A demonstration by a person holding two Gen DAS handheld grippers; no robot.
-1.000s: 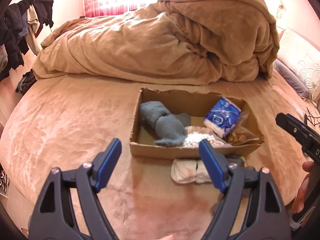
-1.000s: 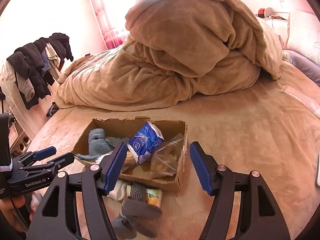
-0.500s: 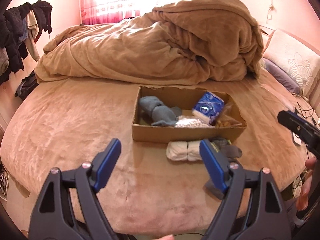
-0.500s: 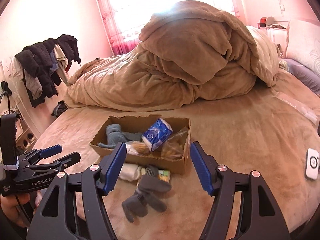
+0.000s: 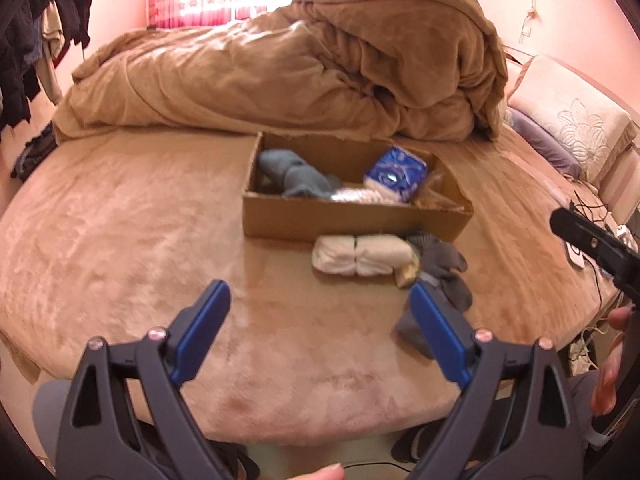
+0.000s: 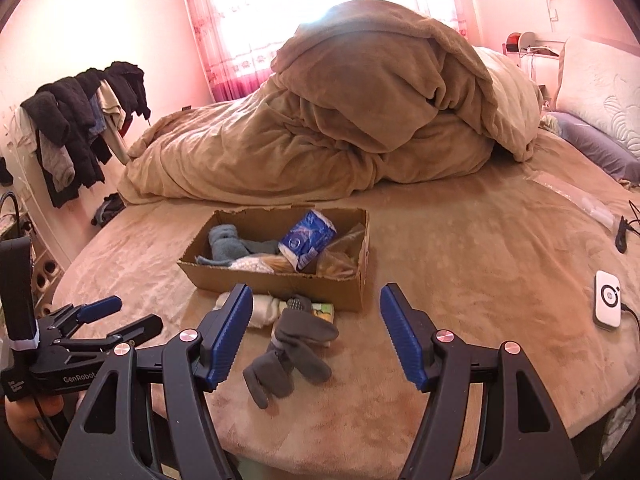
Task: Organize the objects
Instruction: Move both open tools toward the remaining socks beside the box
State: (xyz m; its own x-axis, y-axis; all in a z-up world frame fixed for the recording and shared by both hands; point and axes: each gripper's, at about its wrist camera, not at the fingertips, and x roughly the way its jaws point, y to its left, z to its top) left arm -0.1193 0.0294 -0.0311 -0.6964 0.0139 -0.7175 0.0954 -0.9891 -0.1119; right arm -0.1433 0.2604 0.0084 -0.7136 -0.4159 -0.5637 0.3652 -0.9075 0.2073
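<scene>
A shallow cardboard box [image 5: 352,220] [image 6: 280,284] sits on the bed. Inside lie grey-blue socks [image 5: 296,174] [image 6: 226,244], a blue tissue pack [image 5: 396,176] [image 6: 308,238] and clear snack bags [image 6: 336,266]. In front of the box lie rolled white socks [image 5: 360,256] [image 6: 262,308], dark grey gloves [image 5: 440,268] [image 6: 292,348] and a small yellow-green packet [image 6: 324,310]. My left gripper [image 5: 316,328] is open and empty, well short of the socks. My right gripper [image 6: 316,328] is open and empty, above the gloves.
A heaped tan duvet [image 5: 300,64] [image 6: 360,120] lies behind the box. Pillows [image 5: 568,128] are at the right. A white device with cable [image 6: 608,304] lies on the bed's right. Clothes hang on a rack [image 6: 80,120] at the left.
Both grippers have pulled back and risen from the box, so the box and the items before it look smaller and farther. Both stayed open and empty.
</scene>
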